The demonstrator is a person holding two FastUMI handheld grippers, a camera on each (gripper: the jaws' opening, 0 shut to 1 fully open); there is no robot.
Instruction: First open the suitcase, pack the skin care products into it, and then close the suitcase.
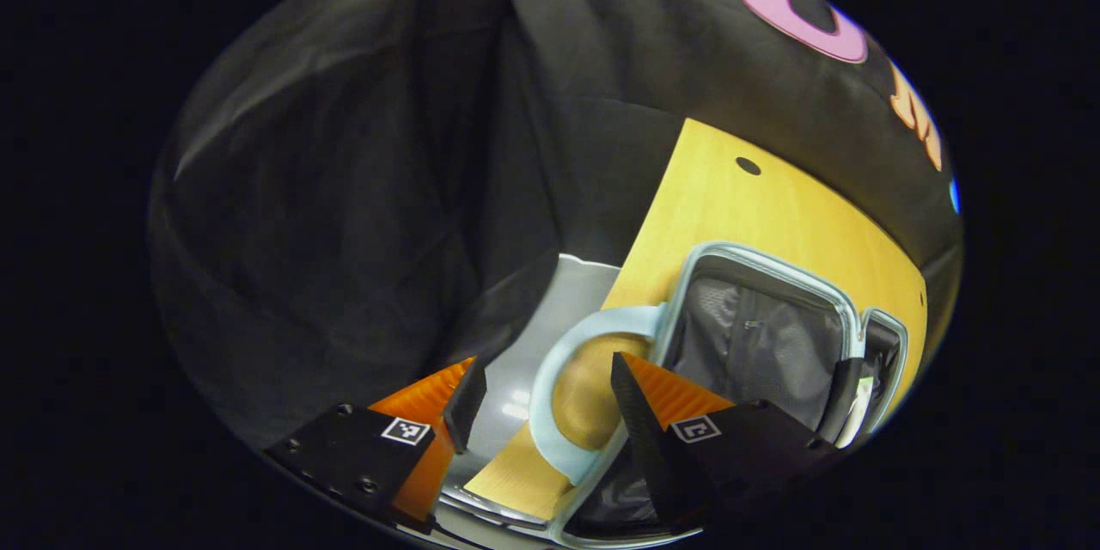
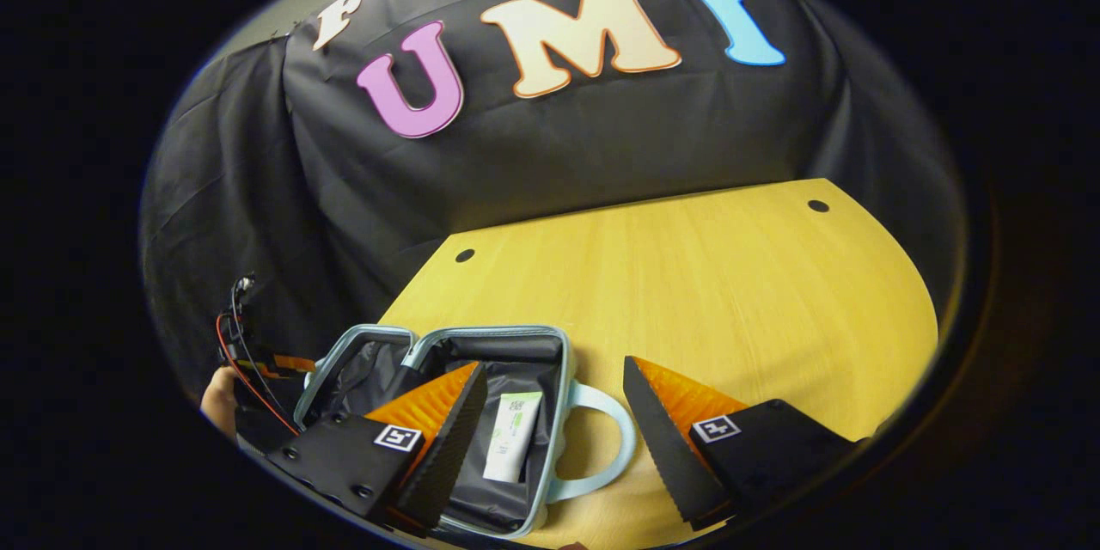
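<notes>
Your suitcase (image 2: 481, 430) lies open on the tabletop (image 2: 687, 292), with a white skin care tube (image 2: 513, 436) resting in its dark lining. Your right hand-held gripper (image 2: 550, 438) hangs spread wide and empty above the case's handle (image 2: 601, 438). Your left hand-held gripper (image 1: 541, 412) is likewise wide apart, holding nothing, just over that handle.

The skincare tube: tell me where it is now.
In the right gripper view the skincare tube lies inside the open suitcase, in the half nearest its handle.
</notes>
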